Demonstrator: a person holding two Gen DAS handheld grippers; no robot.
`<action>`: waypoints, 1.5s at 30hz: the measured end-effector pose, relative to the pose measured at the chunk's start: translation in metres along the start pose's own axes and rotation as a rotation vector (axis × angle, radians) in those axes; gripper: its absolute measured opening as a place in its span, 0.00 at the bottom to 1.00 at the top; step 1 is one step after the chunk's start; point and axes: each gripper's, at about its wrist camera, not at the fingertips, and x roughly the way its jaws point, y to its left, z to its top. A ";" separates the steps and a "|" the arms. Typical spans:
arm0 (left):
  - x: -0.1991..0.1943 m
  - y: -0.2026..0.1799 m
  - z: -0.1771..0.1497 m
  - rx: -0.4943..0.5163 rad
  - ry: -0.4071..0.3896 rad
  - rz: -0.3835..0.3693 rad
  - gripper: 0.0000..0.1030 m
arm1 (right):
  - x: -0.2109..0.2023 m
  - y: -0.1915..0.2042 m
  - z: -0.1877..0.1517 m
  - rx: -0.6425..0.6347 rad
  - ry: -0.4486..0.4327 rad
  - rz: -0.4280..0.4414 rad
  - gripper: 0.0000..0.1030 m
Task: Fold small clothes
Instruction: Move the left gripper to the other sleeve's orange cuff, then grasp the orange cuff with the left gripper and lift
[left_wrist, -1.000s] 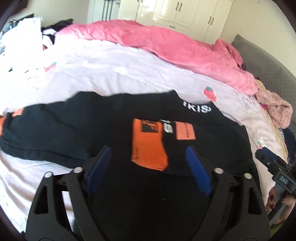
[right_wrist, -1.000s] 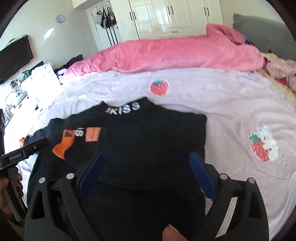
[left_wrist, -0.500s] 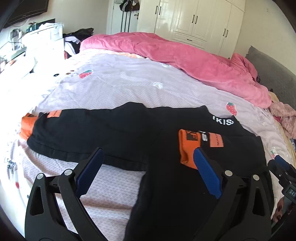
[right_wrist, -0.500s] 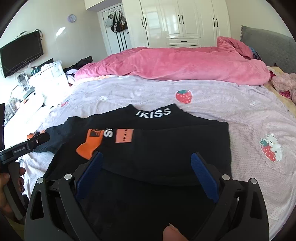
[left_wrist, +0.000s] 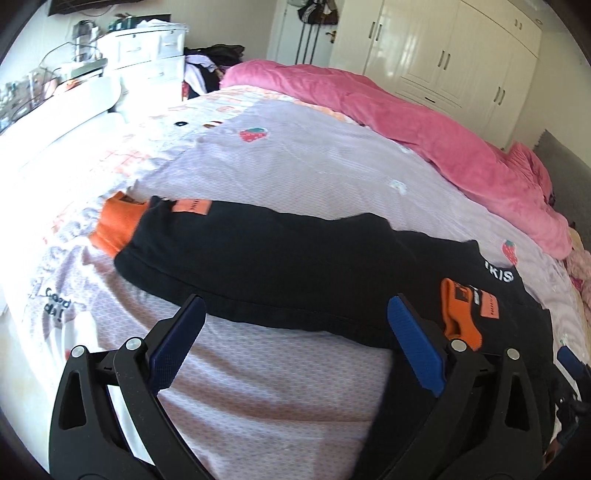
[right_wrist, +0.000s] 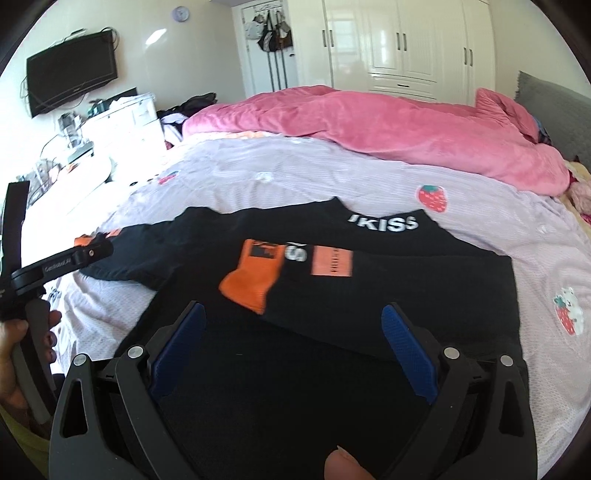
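Observation:
A black sweatshirt (left_wrist: 280, 266) with orange cuffs lies on the lilac bedsheet (left_wrist: 314, 162). Its left sleeve stretches out to the left, ending in an orange cuff (left_wrist: 116, 225). The right sleeve is folded across the body, its orange cuff (right_wrist: 255, 273) on the chest below the white "KISS" collar lettering (right_wrist: 384, 223). My left gripper (left_wrist: 295, 343) is open and empty above the sheet, just below the stretched sleeve. My right gripper (right_wrist: 291, 343) is open and empty above the sweatshirt's lower body (right_wrist: 295, 387). The left gripper's handle (right_wrist: 55, 266) shows in the right wrist view.
A pink duvet (right_wrist: 369, 129) lies bunched across the far side of the bed. White drawers (left_wrist: 144, 55) with clutter stand at the far left, a wall TV (right_wrist: 72, 86) above. White wardrobes (right_wrist: 399, 44) line the back wall. A grey headboard (right_wrist: 554, 114) is at right.
My left gripper has swung left, from over the folded cuff on the chest to the stretched-out left sleeve. My right gripper has pulled back and risen slightly. Both stay open.

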 end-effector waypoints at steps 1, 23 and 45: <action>0.000 0.006 0.001 -0.010 -0.003 0.008 0.90 | 0.001 0.004 0.001 -0.006 0.001 0.004 0.93; 0.018 0.127 0.001 -0.319 -0.014 0.052 0.86 | 0.048 0.111 0.008 -0.162 0.068 0.062 0.93; 0.047 0.145 0.032 -0.494 -0.115 0.056 0.14 | 0.064 0.078 -0.008 -0.049 0.114 0.042 0.93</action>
